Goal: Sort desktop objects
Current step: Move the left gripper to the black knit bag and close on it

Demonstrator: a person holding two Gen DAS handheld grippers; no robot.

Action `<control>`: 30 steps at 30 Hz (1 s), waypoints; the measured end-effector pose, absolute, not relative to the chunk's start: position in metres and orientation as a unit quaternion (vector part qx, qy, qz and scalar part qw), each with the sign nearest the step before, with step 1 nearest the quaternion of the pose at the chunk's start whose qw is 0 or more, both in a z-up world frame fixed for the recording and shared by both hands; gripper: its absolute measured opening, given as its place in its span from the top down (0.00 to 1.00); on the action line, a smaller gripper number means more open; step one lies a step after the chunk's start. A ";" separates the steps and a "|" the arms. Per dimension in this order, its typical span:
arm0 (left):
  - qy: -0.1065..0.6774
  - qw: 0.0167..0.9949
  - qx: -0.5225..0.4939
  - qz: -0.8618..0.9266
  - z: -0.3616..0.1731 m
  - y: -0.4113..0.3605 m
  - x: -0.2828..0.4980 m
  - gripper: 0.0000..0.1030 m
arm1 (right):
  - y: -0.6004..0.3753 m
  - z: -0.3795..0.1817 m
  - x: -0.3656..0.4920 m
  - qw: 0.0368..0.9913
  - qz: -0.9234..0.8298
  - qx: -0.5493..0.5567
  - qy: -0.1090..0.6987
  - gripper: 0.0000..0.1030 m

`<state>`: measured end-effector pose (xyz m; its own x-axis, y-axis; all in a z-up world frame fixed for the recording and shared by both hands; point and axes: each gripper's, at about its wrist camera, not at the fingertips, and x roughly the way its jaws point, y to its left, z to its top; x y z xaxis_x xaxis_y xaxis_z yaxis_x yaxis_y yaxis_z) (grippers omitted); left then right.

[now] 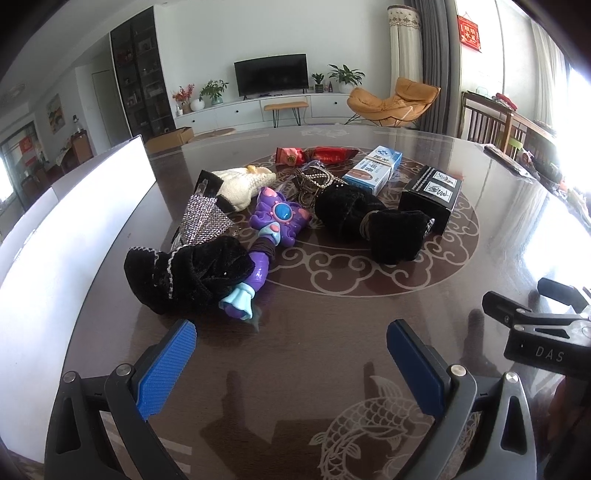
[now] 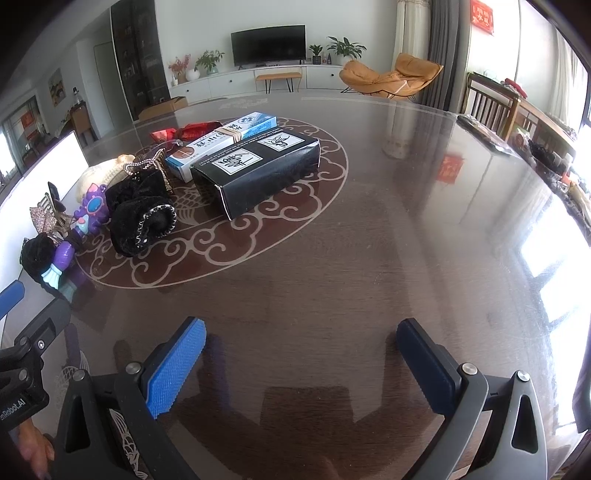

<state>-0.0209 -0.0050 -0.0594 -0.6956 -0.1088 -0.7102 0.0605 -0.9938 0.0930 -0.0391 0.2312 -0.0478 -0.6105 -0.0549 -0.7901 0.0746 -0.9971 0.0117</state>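
Both claws, left claw [image 1: 291, 369] and right claw [image 2: 301, 369], are held apart and empty over the worktop [image 2: 369, 258]; the purple toy [image 1: 271, 221], nearest in the centre pile, is best gripped across its narrow handle, clear of the black velvet pouch [image 1: 192, 273].

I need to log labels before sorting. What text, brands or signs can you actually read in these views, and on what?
"DAS": on the right tongs' body, cut off at the picture edge.
"nRobot.AI": on the left tongs' body, its start cut off.
Black box: two white labels with brush-style script, not readable.
Blue-and-white box: printed characters, too blurred.
Red wall hanging: gold characters, too small.
Red snack packets: print unreadable.
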 end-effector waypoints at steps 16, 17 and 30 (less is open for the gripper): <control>0.048 0.146 0.403 -0.902 -0.031 -0.113 -0.077 0.00 | 0.231 -0.048 -0.038 0.032 -0.896 0.443 0.019 0.00; 0.051 0.153 0.418 -0.894 -0.039 -0.115 -0.083 0.00 | 0.231 -0.048 -0.038 0.032 -0.896 0.443 0.019 0.00; 0.085 0.116 0.437 -0.888 -0.055 -0.124 -0.009 0.00 | 0.231 -0.047 -0.038 0.033 -0.896 0.442 0.018 0.00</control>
